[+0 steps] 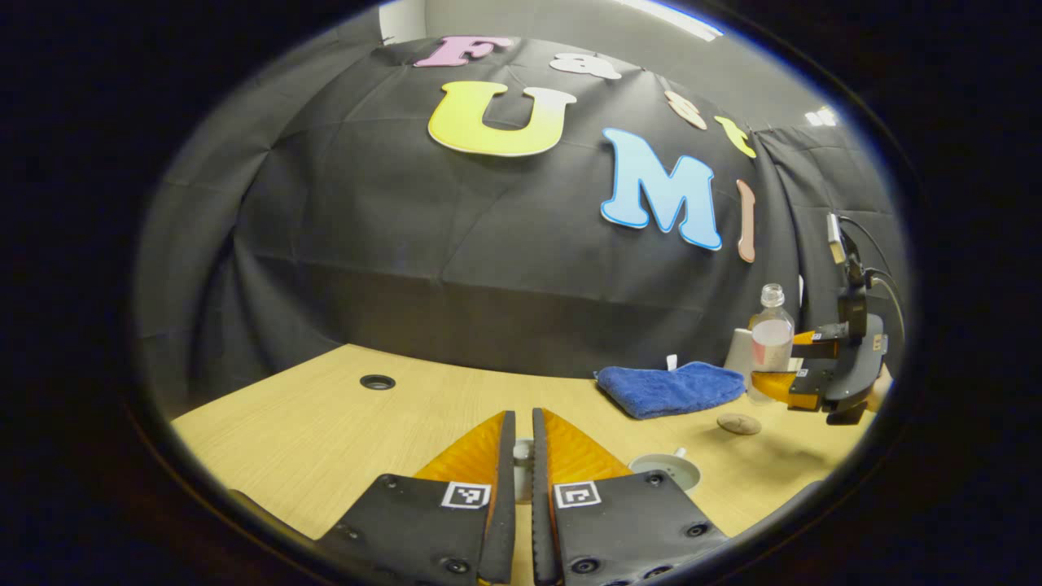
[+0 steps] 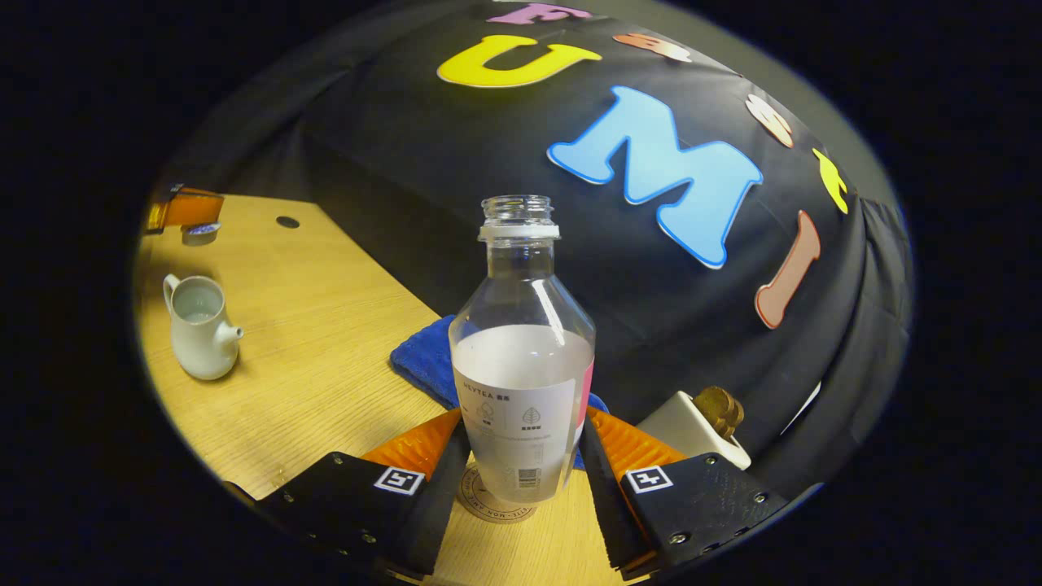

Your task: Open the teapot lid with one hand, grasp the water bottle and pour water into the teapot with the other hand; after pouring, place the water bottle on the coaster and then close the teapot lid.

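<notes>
Right gripper view has the water bottle (image 2: 523,350) standing upright between the two fingers of the right claw (image 2: 521,456), uncapped and roughly half full. The fingers flank its lower body closely, but I cannot tell whether they press on it or have let go. Under the bottle sits a round coaster (image 2: 492,500), so my guess is the pouring is done and the bottle is being set down where the task wants it. Off to the left on the tabletop (image 2: 326,342) stands the white teapot (image 2: 199,325), lid off, its mouth open and pale inside, well apart from the bottle. A blue cloth (image 2: 419,358) lies just behind the bottle.

In the left gripper view, the left claw (image 1: 523,456) is nearly closed, its fingers pinching a small white thing (image 1: 523,460) in the narrow gap. I take it for the teapot lid's knob, kept lifted clear so the pot stays open. Just to its right the teapot's rim (image 1: 666,465) peeks out below. Farther right, the other claw (image 1: 777,382) stands with the bottle beside the cloth, a small round disc (image 1: 738,423) lying near it. What remains, as I judge it, is releasing the bottle and lowering the lid.
</notes>
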Tool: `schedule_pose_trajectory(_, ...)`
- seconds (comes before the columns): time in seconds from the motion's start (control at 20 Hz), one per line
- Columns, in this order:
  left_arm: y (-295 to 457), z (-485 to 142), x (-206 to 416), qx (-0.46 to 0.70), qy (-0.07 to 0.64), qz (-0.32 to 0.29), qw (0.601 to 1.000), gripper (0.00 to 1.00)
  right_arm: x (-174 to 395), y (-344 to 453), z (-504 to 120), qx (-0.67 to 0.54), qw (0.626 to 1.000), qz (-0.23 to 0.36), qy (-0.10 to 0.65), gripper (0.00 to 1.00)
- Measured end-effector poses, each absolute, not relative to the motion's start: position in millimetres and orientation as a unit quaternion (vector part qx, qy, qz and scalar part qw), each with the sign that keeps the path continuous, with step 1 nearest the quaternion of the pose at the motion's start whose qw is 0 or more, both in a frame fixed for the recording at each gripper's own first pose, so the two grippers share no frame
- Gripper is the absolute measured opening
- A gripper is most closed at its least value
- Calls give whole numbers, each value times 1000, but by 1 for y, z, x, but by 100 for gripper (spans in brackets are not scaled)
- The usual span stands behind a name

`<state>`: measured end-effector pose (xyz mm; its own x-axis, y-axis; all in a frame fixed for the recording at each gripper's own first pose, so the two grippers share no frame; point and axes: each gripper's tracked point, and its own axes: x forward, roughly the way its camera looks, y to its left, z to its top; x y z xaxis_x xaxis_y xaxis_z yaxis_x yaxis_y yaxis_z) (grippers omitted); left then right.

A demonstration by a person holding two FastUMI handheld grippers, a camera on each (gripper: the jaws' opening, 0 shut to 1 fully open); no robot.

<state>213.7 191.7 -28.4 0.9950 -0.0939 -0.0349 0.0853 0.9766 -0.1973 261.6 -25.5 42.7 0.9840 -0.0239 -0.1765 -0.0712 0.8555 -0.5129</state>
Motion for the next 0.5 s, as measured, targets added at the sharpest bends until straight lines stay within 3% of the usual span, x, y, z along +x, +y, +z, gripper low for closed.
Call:
schedule_pose_trajectory(0.35, 190, -28, 214, -95, 21, -47, 994, 15, 287, -43, 17, -56, 992, 19, 111, 75)
schedule_pose_trajectory(0.5, 190, -27, 214, -94, 22, -47, 994, 15, 288, -53, 7, -47, 993, 3, 107, 75)
